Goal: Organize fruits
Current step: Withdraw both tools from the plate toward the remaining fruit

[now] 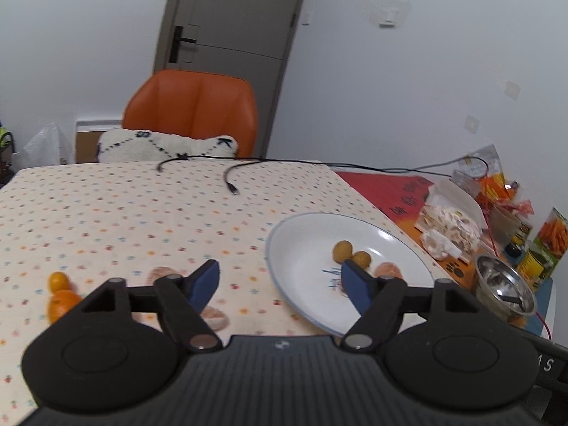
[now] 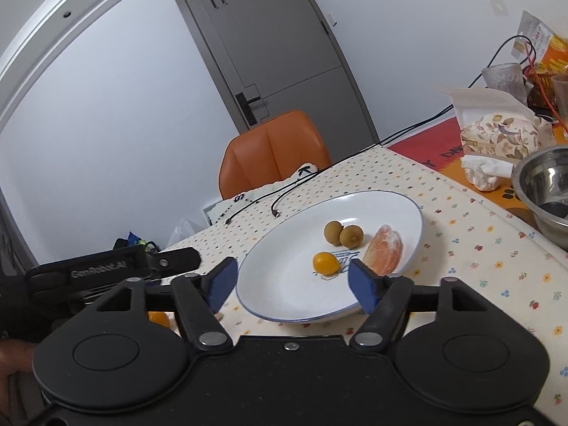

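In the left wrist view, two small orange fruits (image 1: 60, 294) are seen at the lower left of the frame on the dotted tablecloth (image 1: 124, 213), partly hidden by the gripper body. Pale blurred shapes on the cloth just behind the left finger cannot be identified. The left gripper (image 1: 280, 280) is held spread wide with nothing between its blue pads (image 1: 206, 280). To the right of centre a white plate (image 1: 301, 245) is found, and on it two brown round fruits (image 1: 351, 254) are seen touching each other, with a peeled orange piece (image 1: 388, 269) just beside them. A steel bowl (image 1: 504, 291) is placed at the right edge.

In the right wrist view, the other gripper's black body is seen at the lower left, with a small orange fruit (image 2: 159, 318) beneath it. The right gripper (image 2: 289, 280) is likewise held wide apart and empty, its tips on either side of the plate's (image 2: 284, 298) near rim. On the plate a small yellow fruit (image 2: 326, 263) is set at centre, the two brown fruits (image 2: 342, 232) behind it, and the peeled orange piece (image 2: 385, 250) to the right. An orange chair (image 2: 273, 149) is seen behind the table.
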